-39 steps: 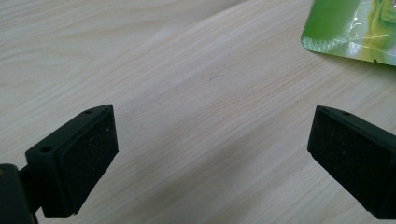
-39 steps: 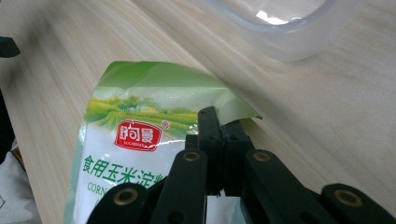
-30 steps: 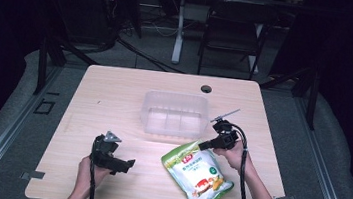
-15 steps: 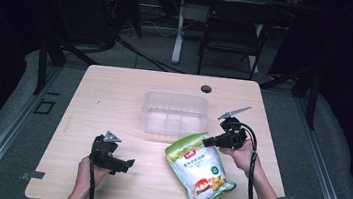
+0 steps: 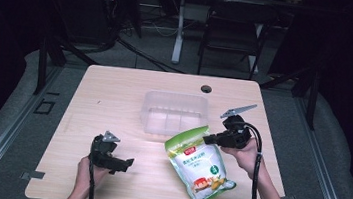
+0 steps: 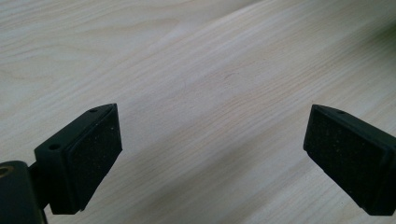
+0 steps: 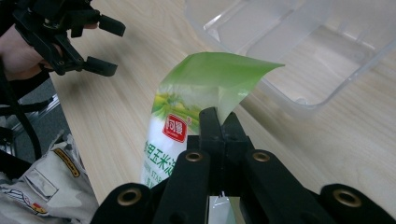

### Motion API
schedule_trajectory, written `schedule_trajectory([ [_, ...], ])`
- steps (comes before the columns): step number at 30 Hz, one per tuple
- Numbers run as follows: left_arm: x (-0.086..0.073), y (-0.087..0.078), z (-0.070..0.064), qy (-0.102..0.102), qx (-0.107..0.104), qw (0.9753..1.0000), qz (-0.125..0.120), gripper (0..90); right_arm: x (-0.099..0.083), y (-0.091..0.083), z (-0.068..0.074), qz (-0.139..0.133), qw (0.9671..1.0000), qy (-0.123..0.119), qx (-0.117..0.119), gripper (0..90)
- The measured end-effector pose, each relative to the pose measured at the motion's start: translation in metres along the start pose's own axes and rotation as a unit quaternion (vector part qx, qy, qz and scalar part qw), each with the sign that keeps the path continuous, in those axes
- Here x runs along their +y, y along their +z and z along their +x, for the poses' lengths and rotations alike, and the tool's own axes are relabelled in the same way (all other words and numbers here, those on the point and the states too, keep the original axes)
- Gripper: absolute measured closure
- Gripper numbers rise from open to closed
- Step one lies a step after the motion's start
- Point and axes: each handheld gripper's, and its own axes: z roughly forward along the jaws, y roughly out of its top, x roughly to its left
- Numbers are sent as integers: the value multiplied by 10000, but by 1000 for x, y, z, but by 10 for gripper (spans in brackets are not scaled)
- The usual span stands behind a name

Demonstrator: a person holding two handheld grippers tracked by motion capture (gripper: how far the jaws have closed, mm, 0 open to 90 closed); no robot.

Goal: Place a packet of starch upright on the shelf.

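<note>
Green snack bag (image 5: 199,166) on the worktop (image 5: 113,102), right of centre, lower end flat near the front edge, upper end lifted and bent over toward the clear plastic bin (image 5: 175,113). Top corner of bag pinched in the right gripper (image 5: 208,139), jaws clamped tight on the film; in the right gripper view the same bag (image 7: 205,88) curls over above the closed jaws, red label and printed characters facing the camera. Compared with half a second ago: bag top raised off the surface and drawn closer to the bin's front wall, now just beside it, contact not resolvable; bag body rotated slightly, lower end roughly where it was. Compared with one second ago: right gripper further toward the bin and a little higher, bag no longer lying fully flat. Bin in the right gripper view (image 7: 299,51) empty-looking and translucent, ribbed floor visible, rim just beyond the bent bag top. Left gripper (image 5: 127,163) low over the worktop at front left, well apart from bag and bin, position unchanged across all three frames; jaws spread wide, holding nothing, bare wood grain (image 6: 210,79) between the pads (image 6: 95,149) in the left gripper view. Left gripper also seen far off from the right gripper view (image 7: 100,44), jaws apart. Dark round grommet (image 5: 206,89) at the worktop's far edge, behind the bin.
</note>
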Motion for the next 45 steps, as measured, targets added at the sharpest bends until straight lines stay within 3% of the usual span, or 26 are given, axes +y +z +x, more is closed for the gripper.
schedule_trajectory([
  [20,0,0,0,15,-45,10000,39,41,11,-33,33,-604,9974,-391,44,900],
  [31,0,1,0,7,-39,10000,29,40,14,-40,46,-730,9958,-539,107,900],
  [45,0,1,0,19,-10,10000,16,40,15,-46,48,-821,9953,-516,-11,900],
])
